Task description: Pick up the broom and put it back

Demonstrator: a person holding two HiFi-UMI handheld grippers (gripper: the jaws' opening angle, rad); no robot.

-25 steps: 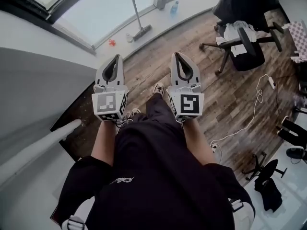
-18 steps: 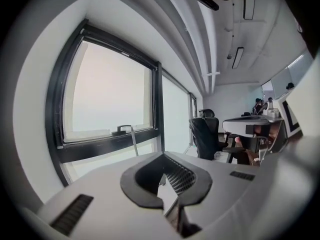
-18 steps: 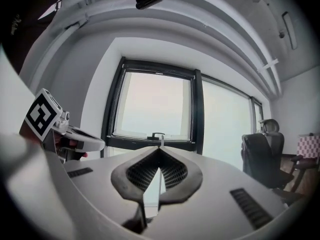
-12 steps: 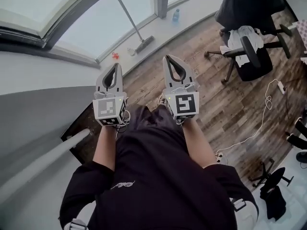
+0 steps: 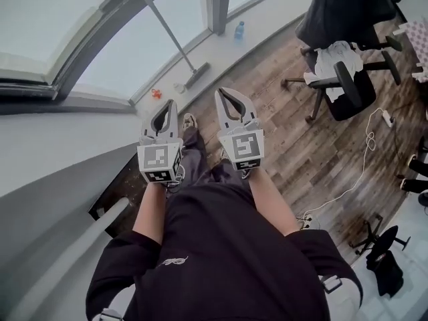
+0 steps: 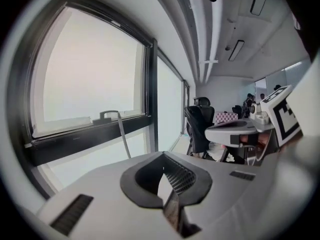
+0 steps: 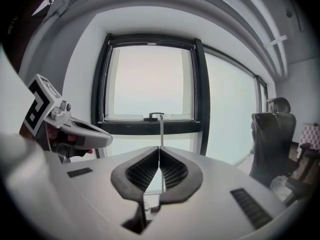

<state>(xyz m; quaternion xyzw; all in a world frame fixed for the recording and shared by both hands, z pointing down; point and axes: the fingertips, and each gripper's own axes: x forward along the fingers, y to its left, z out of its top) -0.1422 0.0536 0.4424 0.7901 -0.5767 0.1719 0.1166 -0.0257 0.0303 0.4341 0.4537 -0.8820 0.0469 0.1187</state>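
The broom (image 5: 198, 75) leans against the big window, its head on the pale sill strip and its grey handle rising up to the left. Both grippers are held out side by side above the wooden floor, short of the broom. My left gripper (image 5: 168, 103) is shut with nothing in it, and so is my right gripper (image 5: 225, 92). In the left gripper view the left gripper (image 6: 163, 153) has its tips together, and the broom handle (image 6: 123, 140) rests near the window latch. In the right gripper view the broom handle (image 7: 161, 131) stands straight ahead of the right gripper (image 7: 159, 149).
An office chair (image 5: 341, 65) draped with a dark jacket and white cloth stands at the right. A bottle (image 5: 238, 31) and a small red object (image 5: 156, 93) sit on the sill. A white cable (image 5: 364, 149) trails over the floor. A grey wall (image 5: 60, 172) closes the left.
Both grippers have moved forward toward the window and the broom, staying shut. The person has stepped ahead, and the broom now lies closer to the gripper tips.
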